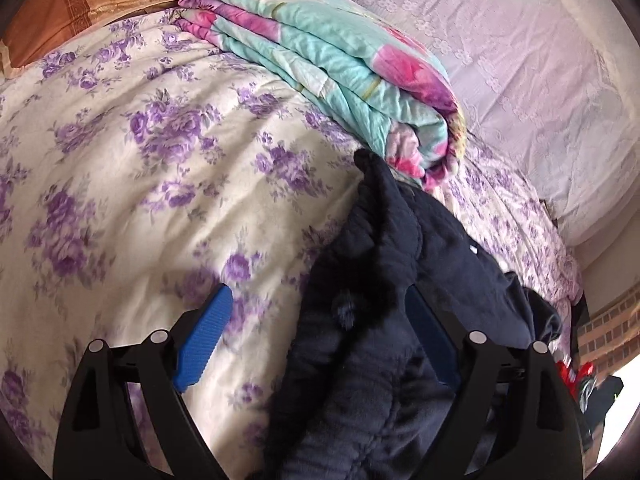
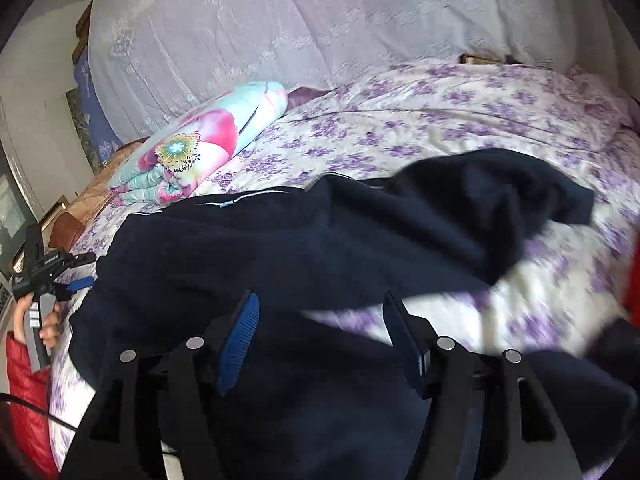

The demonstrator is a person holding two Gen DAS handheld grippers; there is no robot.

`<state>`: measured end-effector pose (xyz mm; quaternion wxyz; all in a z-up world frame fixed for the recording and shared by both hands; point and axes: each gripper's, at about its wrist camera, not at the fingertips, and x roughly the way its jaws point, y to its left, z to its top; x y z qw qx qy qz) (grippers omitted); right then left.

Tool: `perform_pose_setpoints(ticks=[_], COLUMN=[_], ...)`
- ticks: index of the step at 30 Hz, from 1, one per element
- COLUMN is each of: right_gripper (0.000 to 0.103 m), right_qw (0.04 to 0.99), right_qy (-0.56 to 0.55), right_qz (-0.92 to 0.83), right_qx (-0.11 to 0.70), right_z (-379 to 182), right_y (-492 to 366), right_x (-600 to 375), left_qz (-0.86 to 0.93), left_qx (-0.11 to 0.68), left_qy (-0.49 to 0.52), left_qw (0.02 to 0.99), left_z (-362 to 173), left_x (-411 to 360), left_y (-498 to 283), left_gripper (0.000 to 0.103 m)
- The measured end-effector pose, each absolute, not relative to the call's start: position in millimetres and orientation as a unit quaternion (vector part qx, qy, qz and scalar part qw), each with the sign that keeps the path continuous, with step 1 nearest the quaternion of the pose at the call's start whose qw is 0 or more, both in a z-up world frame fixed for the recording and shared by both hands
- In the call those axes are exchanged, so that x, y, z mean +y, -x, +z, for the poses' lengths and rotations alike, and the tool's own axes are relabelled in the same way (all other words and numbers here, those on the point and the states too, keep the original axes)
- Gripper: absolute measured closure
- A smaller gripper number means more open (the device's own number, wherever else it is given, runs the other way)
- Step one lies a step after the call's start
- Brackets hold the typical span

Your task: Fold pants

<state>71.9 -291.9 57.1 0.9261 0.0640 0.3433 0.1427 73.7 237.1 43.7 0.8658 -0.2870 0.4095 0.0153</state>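
Dark navy fleece pants [image 1: 384,320] lie bunched on a bed with a purple-flowered sheet [image 1: 132,168]. My left gripper [image 1: 316,316] is open above the pants' left part, its right finger over the cloth and its left finger over the sheet. In the right wrist view the pants [image 2: 304,248] spread across the bed, one end flung out to the right. My right gripper [image 2: 320,320] is open just above the cloth. The left gripper [image 2: 60,276] shows at the far left there, held in a hand.
A folded turquoise and pink floral quilt [image 1: 328,56] lies at the pants' far end, also in the right wrist view [image 2: 200,148]. A white lace cover [image 2: 320,20] lies behind. An orange pillow [image 1: 80,4] sits far left. A red sleeve [image 2: 28,400] shows.
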Motion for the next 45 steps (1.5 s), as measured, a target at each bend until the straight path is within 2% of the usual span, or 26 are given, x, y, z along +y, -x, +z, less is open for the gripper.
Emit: perform_pose_setpoints(ticks=[4, 9, 12, 14, 18, 19, 20, 22, 23, 29, 30, 31, 32, 33, 35, 38, 41, 43, 45], right_gripper=[0.033, 0.033, 0.032, 0.027, 0.027, 0.027, 0.027, 0.029, 0.030, 0.042, 0.051, 0.066, 0.076, 0.096, 0.097, 0.097, 0.097, 0.096, 0.096], right_qw=[0.933, 0.892, 0.883, 0.879, 0.875, 0.872, 0.869, 0.861, 0.857, 0.830, 0.826, 0.822, 0.817, 0.812, 0.820, 0.870, 0.884, 0.889, 0.878], right_qy=[-0.097, -0.202, -0.249, -0.263, -0.278, -0.287, -0.298, -0.317, -0.325, -0.371, -0.378, -0.384, -0.387, -0.390, -0.380, -0.302, -0.277, -0.248, -0.244], right_qz=[0.103, 0.073, 0.091, 0.105, 0.115, 0.116, 0.116, 0.125, 0.128, 0.133, 0.131, 0.130, 0.131, 0.130, 0.139, 0.175, 0.203, 0.202, 0.198], right_qx=[0.331, 0.398, 0.387, 0.384, 0.378, 0.379, 0.377, 0.377, 0.378, 0.393, 0.396, 0.400, 0.406, 0.415, 0.406, 0.348, 0.317, 0.327, 0.361], right_z=[41.3, -2.5, -6.2, -9.2, -10.8, -10.7, -10.3, -10.5, -10.6, -15.5, -16.8, -19.1, -21.8, -24.1, -8.6, 63.5, 121.3, 130.0, 106.0], right_y=[16.8, 41.3, 39.7, 33.6, 29.0, 27.8, 27.6, 30.6, 31.7, 12.8, 4.5, -6.8, -17.6, -28.5, -41.6, -38.5, -26.2, -11.0, 10.9], right_x=[-356.6, -421.1, -433.1, -431.9, -429.6, -429.8, -431.3, -435.4, -437.2, -450.1, -451.0, -451.3, -450.4, -447.8, -438.6, -417.0, -411.4, -414.8, -422.7], left_qz=[0.024, -0.013, -0.016, -0.021, -0.016, -0.011, -0.011, -0.044, -0.058, -0.083, -0.089, -0.094, -0.097, -0.098, -0.097, -0.103, -0.114, -0.117, -0.118], left_qx=[0.381, 0.366, 0.388, 0.405, 0.413, 0.405, 0.397, 0.387, 0.381, 0.343, 0.340, 0.336, 0.333, 0.332, 0.333, 0.326, 0.318, 0.333, 0.360], left_qy=[0.249, 0.314, 0.289, 0.277, 0.266, 0.276, 0.287, 0.323, 0.343, 0.336, 0.338, 0.341, 0.342, 0.342, 0.342, 0.338, 0.349, 0.337, 0.331], left_qw=[0.890, 0.876, 0.875, 0.871, 0.871, 0.871, 0.872, 0.862, 0.857, 0.873, 0.873, 0.873, 0.873, 0.874, 0.873, 0.877, 0.874, 0.873, 0.864], left_z=[45.4, 31.8, 30.2, 28.9, 25.6, 26.0, 25.9, 20.0, 17.1, 44.5, 50.6, 57.3, 63.0, 68.5, 82.2, 109.2, 129.5, 127.3, 108.0], left_x=[218.8, 211.5, 195.5, 183.7, 171.3, 172.9, 175.0, 180.2, 183.0, 175.4, 175.5, 176.4, 177.7, 179.1, 183.8, 192.4, 198.8, 196.9, 197.4], left_y=[-19.9, 46.7, 48.8, 37.8, 11.1, 6.5, 4.4, 1.9, 3.2, 25.3, 26.9, 27.6, 28.0, 28.3, 27.6, 28.5, 33.1, 43.5, 60.8], left_gripper=[0.018, 0.018, 0.018, 0.013, 0.013, 0.017, 0.041, 0.074, 0.080, 0.083, 0.083, 0.083, 0.083, 0.083, 0.083, 0.083, 0.083, 0.083, 0.083])
